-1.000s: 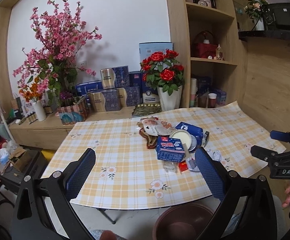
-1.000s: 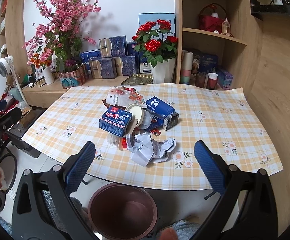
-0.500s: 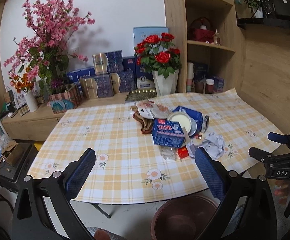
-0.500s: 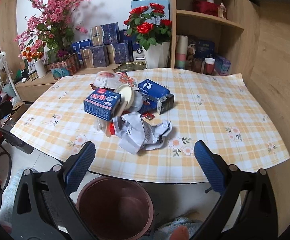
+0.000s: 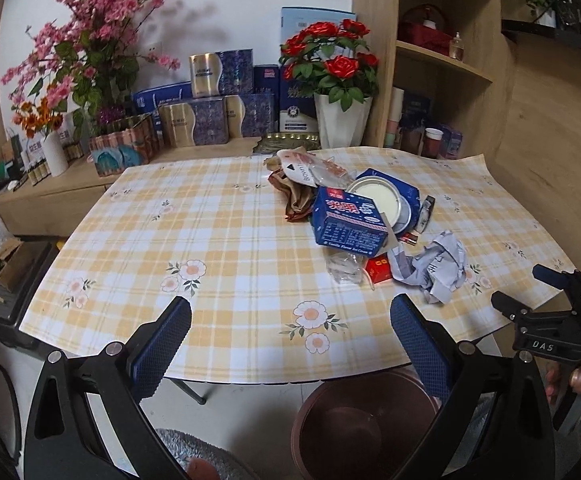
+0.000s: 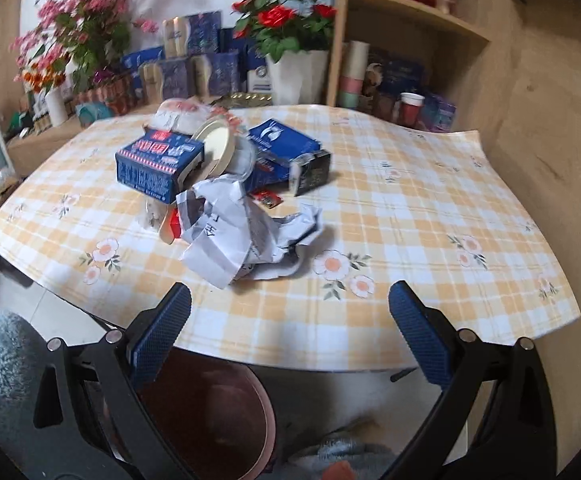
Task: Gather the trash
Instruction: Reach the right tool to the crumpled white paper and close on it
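The table point(image 5: 218, 240), covered with a yellow checked cloth, carries a heap of trash toward its right half, closer to the far edge than to the near one. A blue carton point(image 5: 348, 222) leans on a round lid point(image 5: 380, 200), and a crumpled paper point(image 6: 246, 236) lies at the near side of the heap (it touches the other pieces). Both the left gripper point(image 5: 290, 340) and the right gripper point(image 6: 290, 334) are released, jaws wide apart, holding nothing, above the near edge. A brown bin point(image 5: 354, 428) stands on the floor below that edge.
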### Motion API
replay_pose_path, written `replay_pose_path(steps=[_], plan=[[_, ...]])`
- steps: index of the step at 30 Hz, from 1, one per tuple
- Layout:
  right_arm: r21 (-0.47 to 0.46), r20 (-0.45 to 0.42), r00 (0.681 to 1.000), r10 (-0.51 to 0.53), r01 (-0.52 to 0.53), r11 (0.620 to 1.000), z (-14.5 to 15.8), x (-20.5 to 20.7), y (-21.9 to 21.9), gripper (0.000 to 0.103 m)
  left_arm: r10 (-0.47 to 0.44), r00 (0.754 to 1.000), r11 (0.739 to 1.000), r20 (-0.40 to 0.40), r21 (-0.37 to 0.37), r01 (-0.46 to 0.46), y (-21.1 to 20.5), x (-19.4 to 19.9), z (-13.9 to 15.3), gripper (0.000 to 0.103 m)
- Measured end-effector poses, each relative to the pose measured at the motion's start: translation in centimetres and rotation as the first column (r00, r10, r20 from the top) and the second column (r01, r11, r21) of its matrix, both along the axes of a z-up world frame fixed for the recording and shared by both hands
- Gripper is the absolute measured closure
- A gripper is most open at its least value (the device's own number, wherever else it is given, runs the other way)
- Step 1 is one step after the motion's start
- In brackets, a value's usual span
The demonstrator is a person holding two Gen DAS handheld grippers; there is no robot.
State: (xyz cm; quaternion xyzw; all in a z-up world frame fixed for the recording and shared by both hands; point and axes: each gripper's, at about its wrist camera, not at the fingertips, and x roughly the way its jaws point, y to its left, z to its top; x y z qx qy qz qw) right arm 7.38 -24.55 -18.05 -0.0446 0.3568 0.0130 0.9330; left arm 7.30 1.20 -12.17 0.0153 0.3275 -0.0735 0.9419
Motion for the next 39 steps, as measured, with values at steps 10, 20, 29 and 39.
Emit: replay_pose_path(steps=[10,20,29,39], plan=[[-0.218,-0.018,0.987,0.160,-0.160,0.963,-2.9,6.2,5.2,0.006,0.017,0.999,0.997,-0.044,-0.080,-0.021,1.5,1.4,-1.0,0.006],[-0.199,-0.115,0.979,0.168,-0.188,0.962,-6.2,10.5,4.7,0.011,0.018,0.994,0.991,-0.109,-0.130,-0.032,2.5,3.4,-2.7,0.006],[-0.102,-0.046,0.983,0.178,-0.182,0.978,-4.4,8.8,3.5,0.046,-0.023,0.986,0.979,-0.163,-0.202,-0.011,1.3,5.6,-3.9,0.006],[0.089,0.051,0.998,0.024,-0.028,0.996,-1.2,6.6,-0.7,0.053,-0.126,0.978,0.991,-0.164,-0.075,0.115,-5.2,12.7,-3.6,0.005]])
